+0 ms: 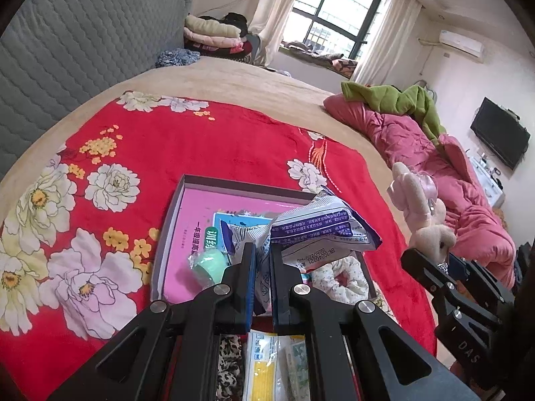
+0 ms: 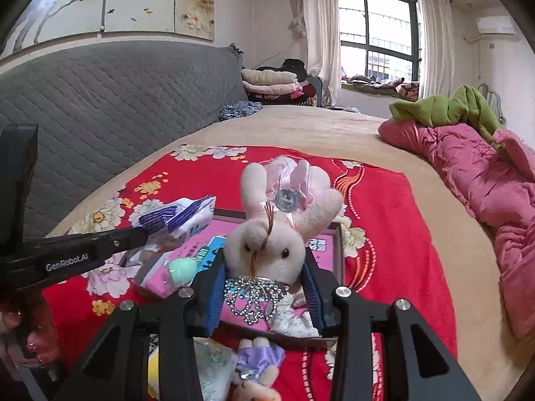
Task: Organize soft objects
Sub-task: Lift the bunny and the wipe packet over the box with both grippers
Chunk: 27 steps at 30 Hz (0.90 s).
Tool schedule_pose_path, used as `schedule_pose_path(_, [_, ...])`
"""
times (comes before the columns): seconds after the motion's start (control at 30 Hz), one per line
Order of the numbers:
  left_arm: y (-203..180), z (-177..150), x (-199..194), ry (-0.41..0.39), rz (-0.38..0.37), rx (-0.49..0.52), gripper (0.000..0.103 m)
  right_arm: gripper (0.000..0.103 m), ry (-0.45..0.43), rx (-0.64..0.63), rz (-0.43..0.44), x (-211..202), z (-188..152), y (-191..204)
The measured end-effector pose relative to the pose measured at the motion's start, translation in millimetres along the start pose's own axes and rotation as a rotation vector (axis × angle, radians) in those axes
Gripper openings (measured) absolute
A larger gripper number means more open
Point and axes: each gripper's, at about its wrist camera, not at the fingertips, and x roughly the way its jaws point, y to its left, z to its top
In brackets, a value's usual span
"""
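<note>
The left gripper (image 1: 262,267) pinches a crinkly tissue packet (image 1: 321,227) above the open box (image 1: 174,220) on the red blanket (image 1: 200,140); it is light and slippery, best held by its seam. The right gripper (image 2: 265,287) clamps a plush rabbit (image 2: 271,234), soft and squashy, at the body. Only the right view shows the rabbit's beaded collar (image 2: 255,295).

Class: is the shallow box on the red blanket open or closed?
Open: the box has no lid on, and its pink inside and a green ball show.

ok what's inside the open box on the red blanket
In the box: a pink booklet, a mint-green ball and a floral scrunchie. The held tissue pack and the left tool cover its middle.
</note>
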Motion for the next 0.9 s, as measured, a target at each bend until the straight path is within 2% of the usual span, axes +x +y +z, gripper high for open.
schedule_pose_path(0.37, [-3.4,8.5,23.5,0.022,0.018,0.007,0.007,0.042,-0.014,0.017,0.006,6.2,17.3,-14.4])
schedule_pose_path(0.9, [-16.6,-3.7,75.4,0.108,0.059,0.036,0.007,0.042,0.024,0.012,-0.006,25.1,12.0,-23.7])
